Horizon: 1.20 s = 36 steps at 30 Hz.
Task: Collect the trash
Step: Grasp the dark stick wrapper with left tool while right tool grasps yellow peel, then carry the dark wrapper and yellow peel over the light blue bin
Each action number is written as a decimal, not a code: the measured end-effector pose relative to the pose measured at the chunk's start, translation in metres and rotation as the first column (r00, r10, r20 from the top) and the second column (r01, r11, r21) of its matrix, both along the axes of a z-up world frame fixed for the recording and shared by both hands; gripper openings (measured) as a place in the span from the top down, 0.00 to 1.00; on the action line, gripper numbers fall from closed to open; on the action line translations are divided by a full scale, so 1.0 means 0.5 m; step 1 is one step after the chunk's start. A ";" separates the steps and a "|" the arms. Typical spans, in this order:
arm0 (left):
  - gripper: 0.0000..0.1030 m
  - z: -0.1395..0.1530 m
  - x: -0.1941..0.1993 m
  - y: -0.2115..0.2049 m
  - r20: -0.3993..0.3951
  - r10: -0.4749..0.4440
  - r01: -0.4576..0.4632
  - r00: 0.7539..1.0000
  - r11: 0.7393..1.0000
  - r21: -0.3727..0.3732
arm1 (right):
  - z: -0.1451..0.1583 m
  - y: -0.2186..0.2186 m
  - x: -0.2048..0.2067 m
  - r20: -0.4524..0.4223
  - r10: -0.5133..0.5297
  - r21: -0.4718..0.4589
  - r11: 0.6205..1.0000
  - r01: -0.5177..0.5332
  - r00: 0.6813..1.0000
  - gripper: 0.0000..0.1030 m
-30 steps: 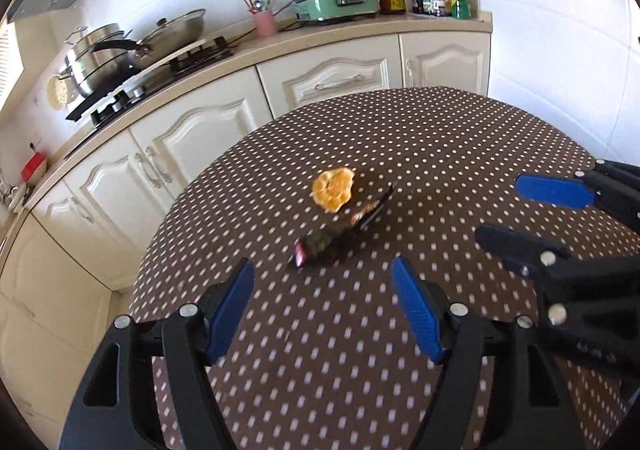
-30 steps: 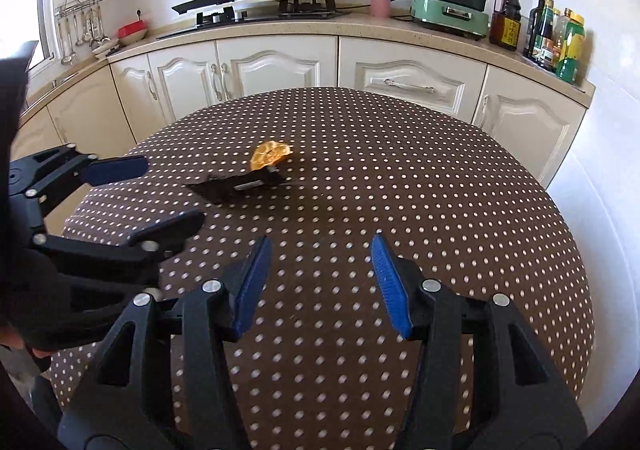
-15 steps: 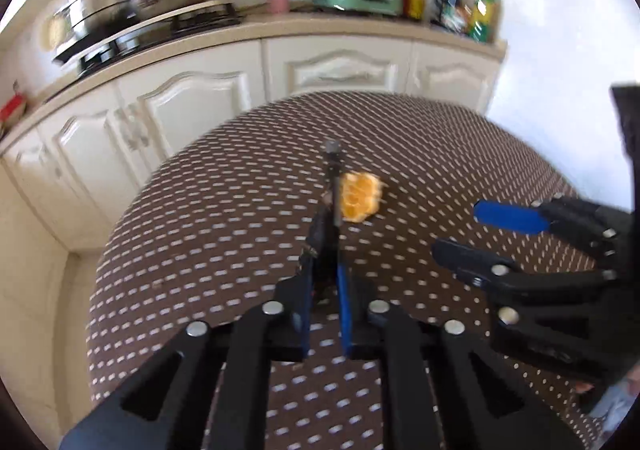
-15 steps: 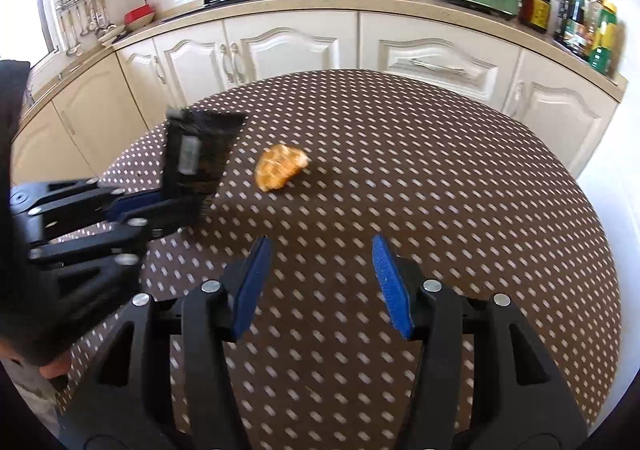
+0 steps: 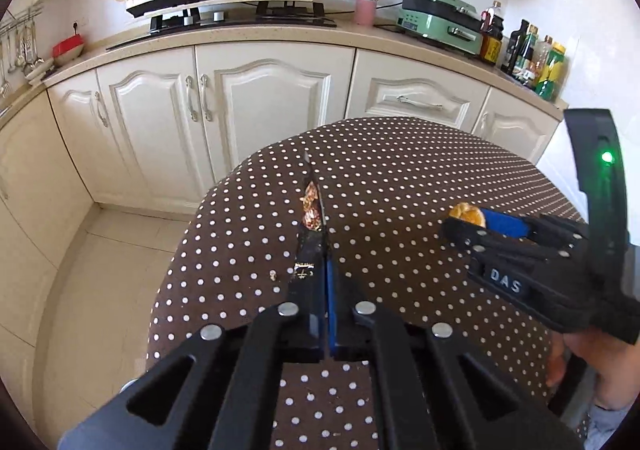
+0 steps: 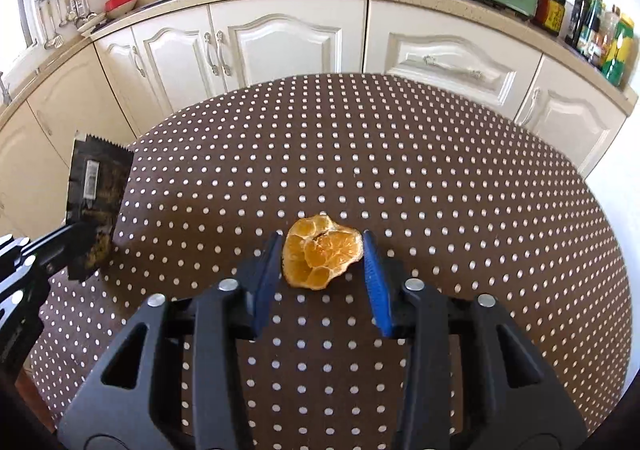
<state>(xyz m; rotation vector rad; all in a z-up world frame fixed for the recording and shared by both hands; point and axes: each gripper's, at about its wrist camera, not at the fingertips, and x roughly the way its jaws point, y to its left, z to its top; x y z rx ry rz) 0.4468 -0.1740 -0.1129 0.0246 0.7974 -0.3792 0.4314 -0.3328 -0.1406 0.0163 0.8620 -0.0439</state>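
Two pieces are in hand: your left gripper point(image 5: 323, 282) is clamped on the dark wrapper point(image 6: 98, 186), lifted over the table's point(image 6: 440, 178) left edge, while your right gripper point(image 6: 320, 270) is closing around the orange peel point(image 6: 320, 256) near the middle, so finish that pinch before lifting.

Both grippers: black plastic frames w/ triangular cutouts, silver screw heads, blue pads inside the jaws. Right gripper point(image 5: 476, 224) carries a "DAS" label (white letters) and, at 2 o'clock in left-wrist view, a green LED on its black bracket.
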 end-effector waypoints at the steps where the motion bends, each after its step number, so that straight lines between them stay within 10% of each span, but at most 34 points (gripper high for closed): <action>1: 0.99 0.001 -0.004 0.004 0.001 -0.007 0.007 1.000 1.000 -0.008 | 0.000 0.004 -0.001 0.001 0.004 -0.011 1.000 -0.004 1.000 0.62; 9: 0.99 0.027 -0.075 0.087 0.026 -0.010 0.012 1.000 0.998 -0.061 | 0.043 0.077 -0.062 0.070 0.068 0.004 0.998 -0.069 0.995 0.63; 22: 0.99 0.007 -0.216 0.410 0.070 0.216 -0.216 0.974 0.976 -0.009 | 0.092 0.436 -0.151 0.123 0.342 0.034 0.937 -0.349 0.931 0.63; 36: 0.99 -0.224 -0.306 0.736 -0.117 0.439 -0.437 0.891 0.898 0.039 | -0.107 0.812 -0.181 -0.056 0.535 0.113 0.842 -0.527 0.843 0.63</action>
